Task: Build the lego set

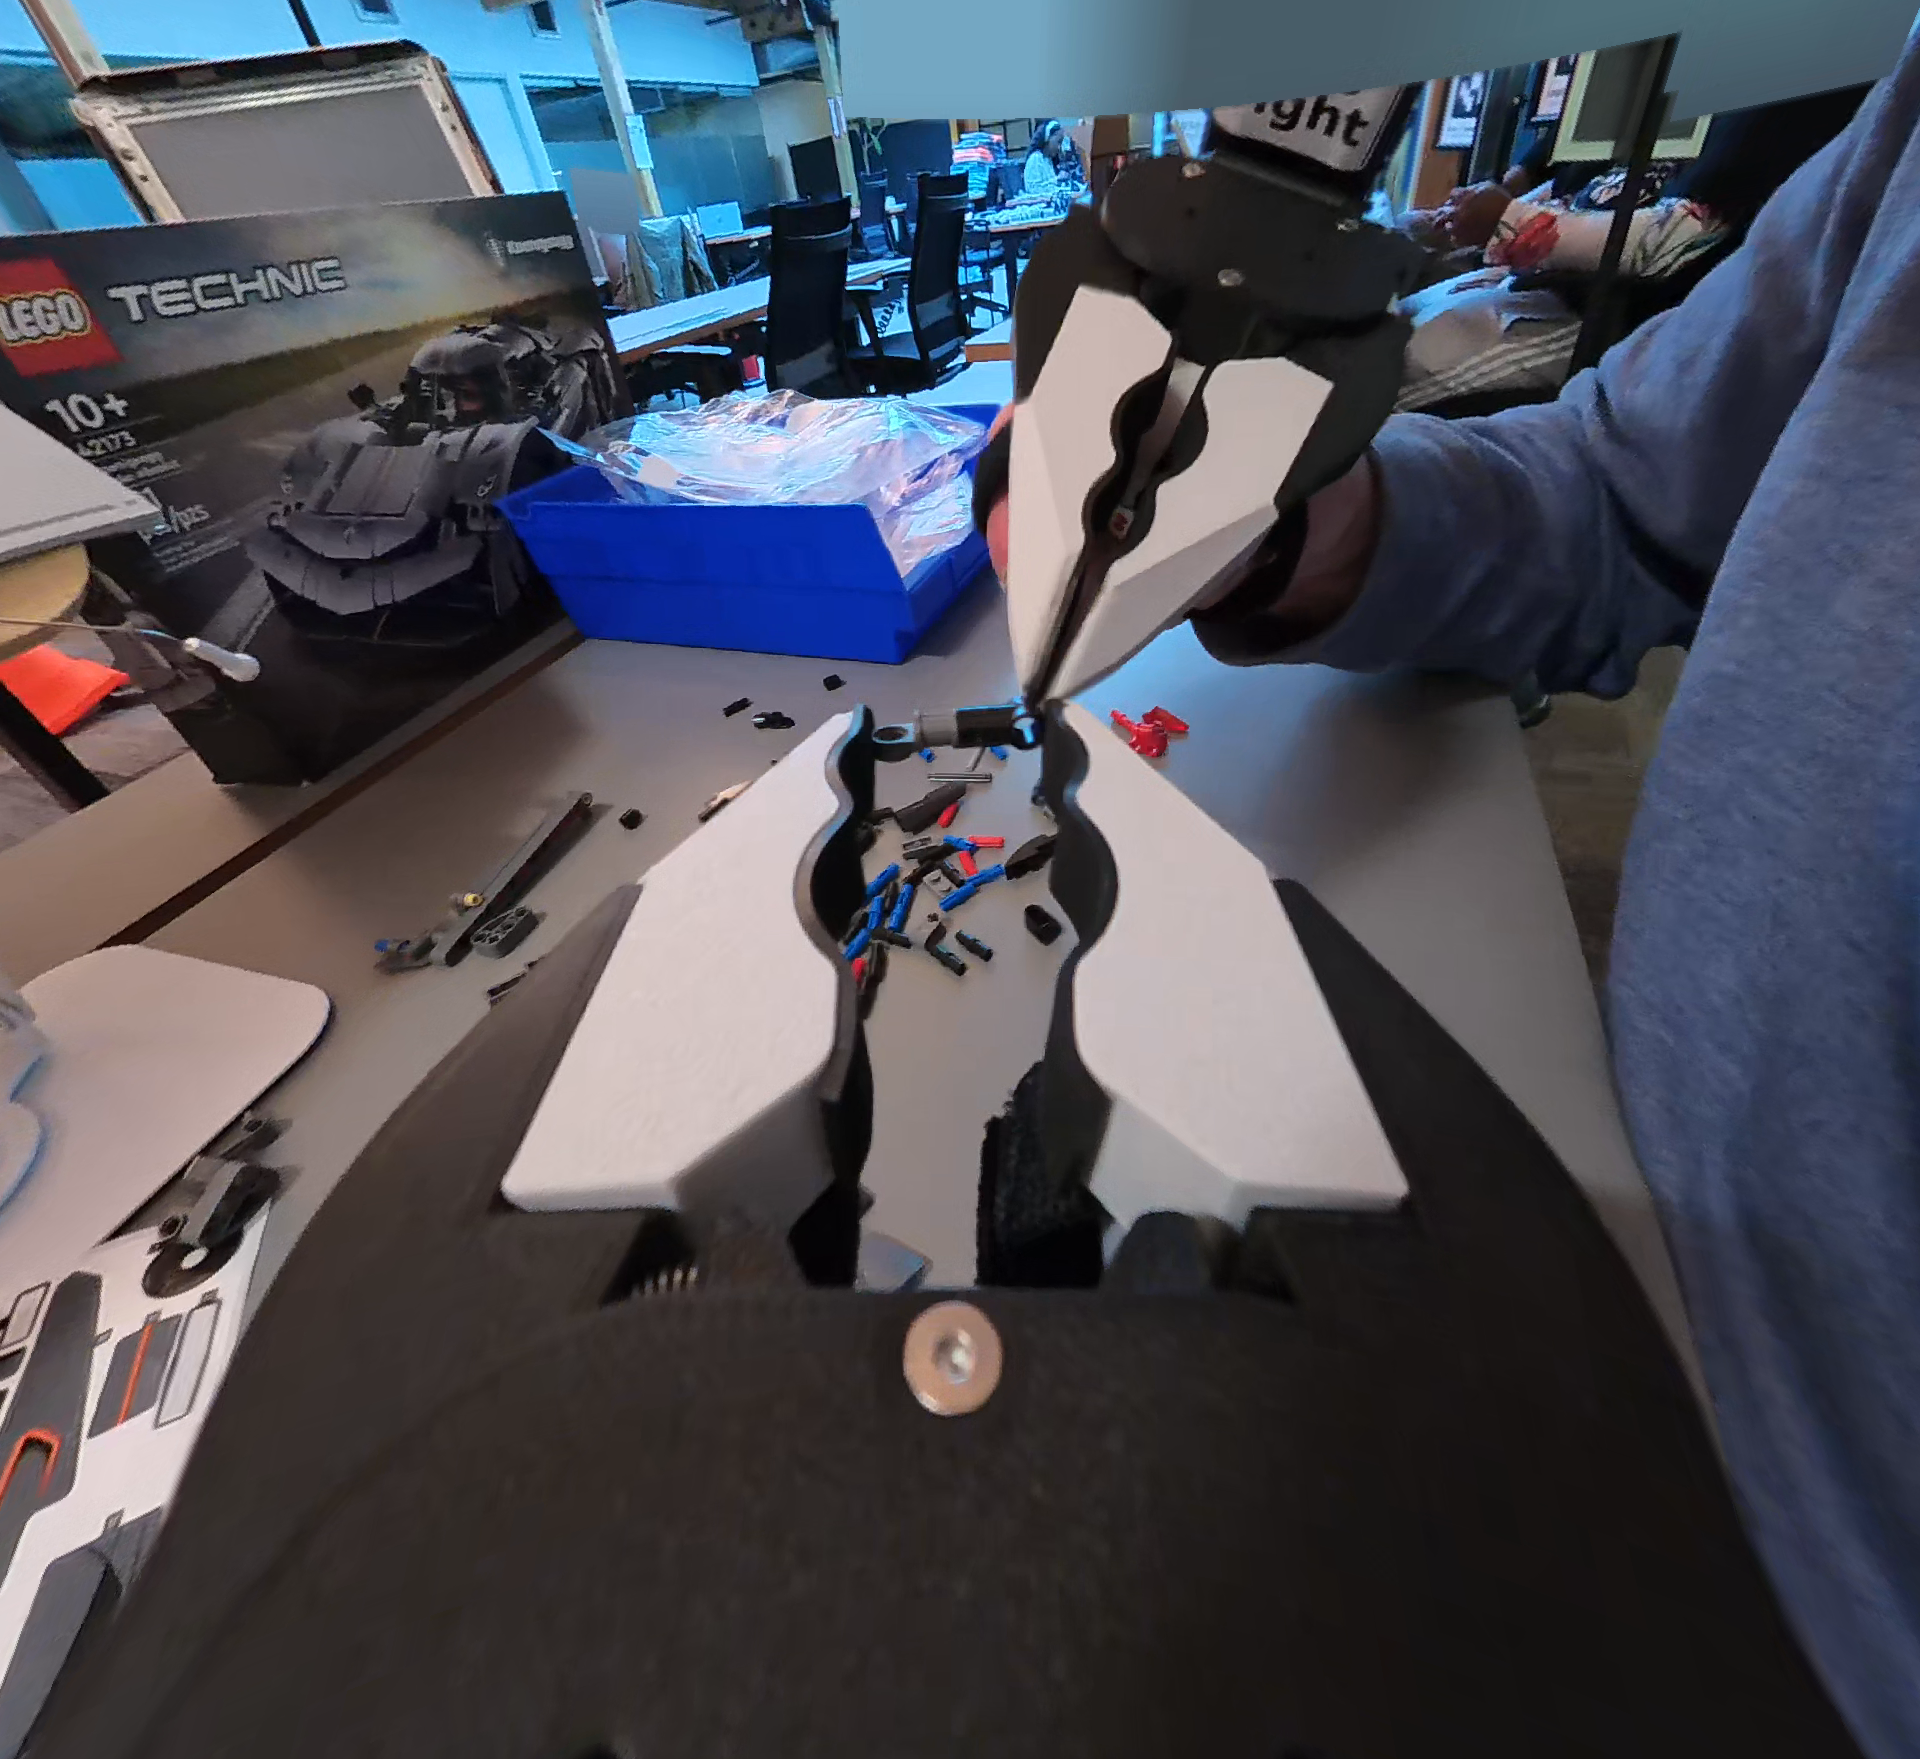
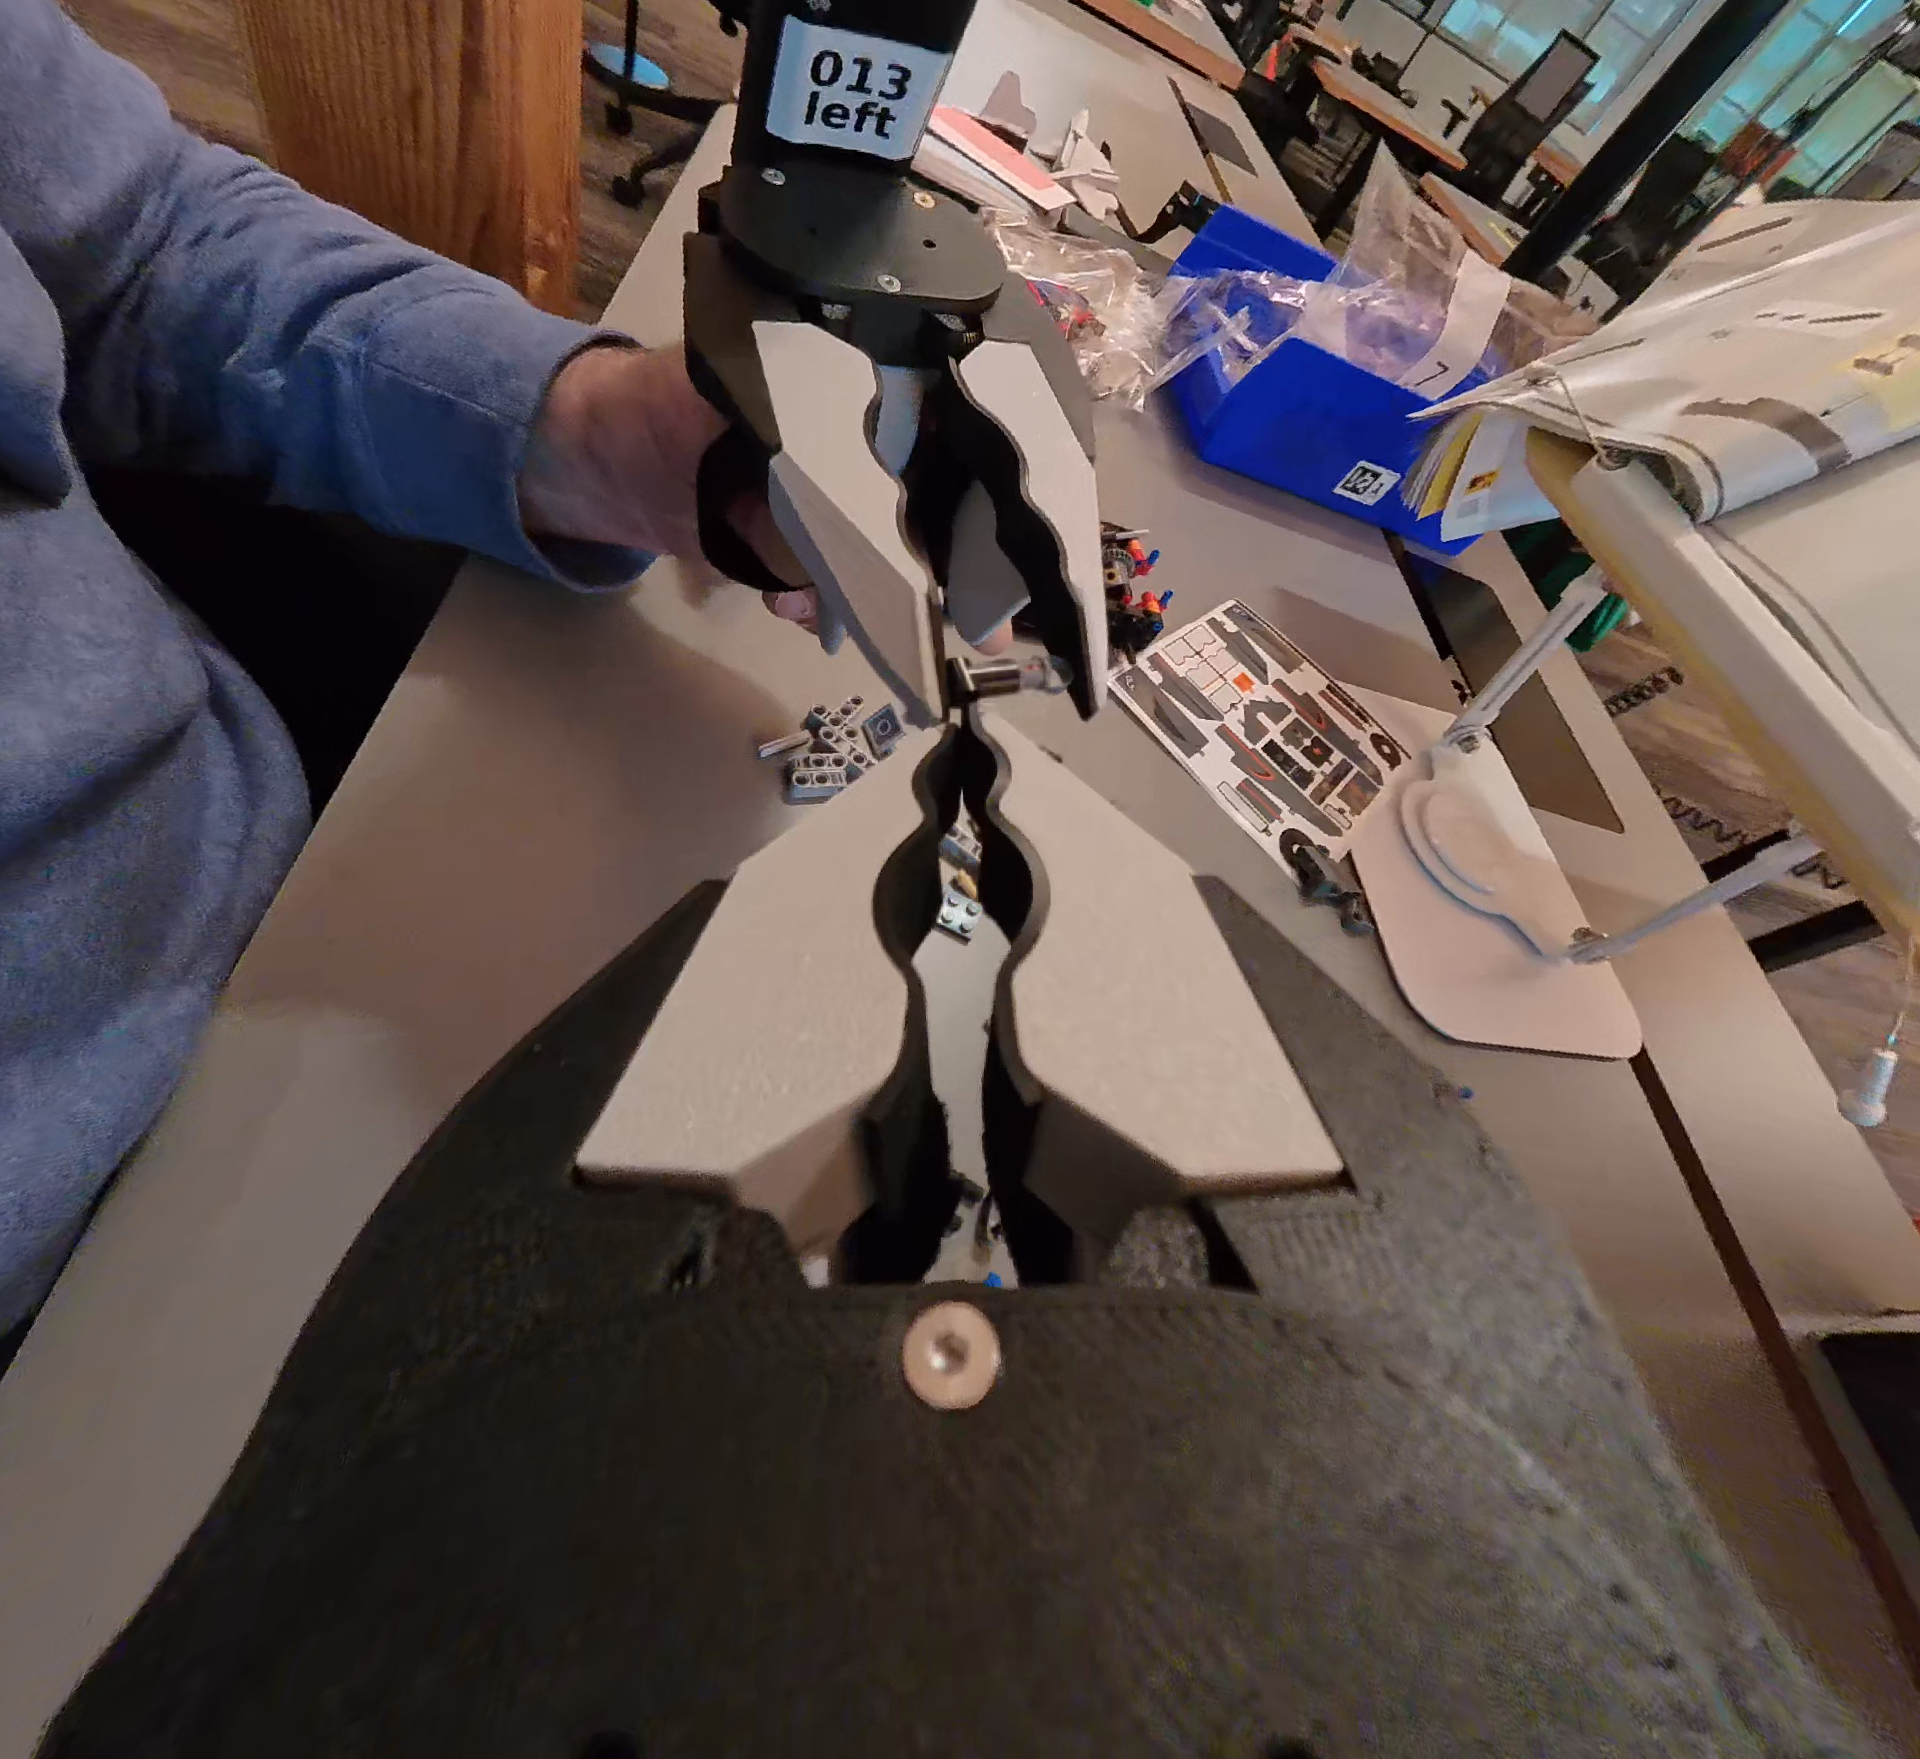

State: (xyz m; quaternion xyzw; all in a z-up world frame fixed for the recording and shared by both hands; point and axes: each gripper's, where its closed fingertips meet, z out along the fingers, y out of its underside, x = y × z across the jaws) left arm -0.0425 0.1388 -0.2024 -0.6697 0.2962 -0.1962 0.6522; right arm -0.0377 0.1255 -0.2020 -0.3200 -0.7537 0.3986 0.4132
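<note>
Grippers, two: left gripper (image 1: 961, 733) jaws clamp one grey-black shock absorber (image 1: 961, 725), right gripper (image 1: 1039, 707) jaws pinch its end.

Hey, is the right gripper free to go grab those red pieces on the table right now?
Probably not yet: the right gripper is shut on the end of the small grey-black part held across the left gripper. The red pieces lie unobstructed nearby.
</note>
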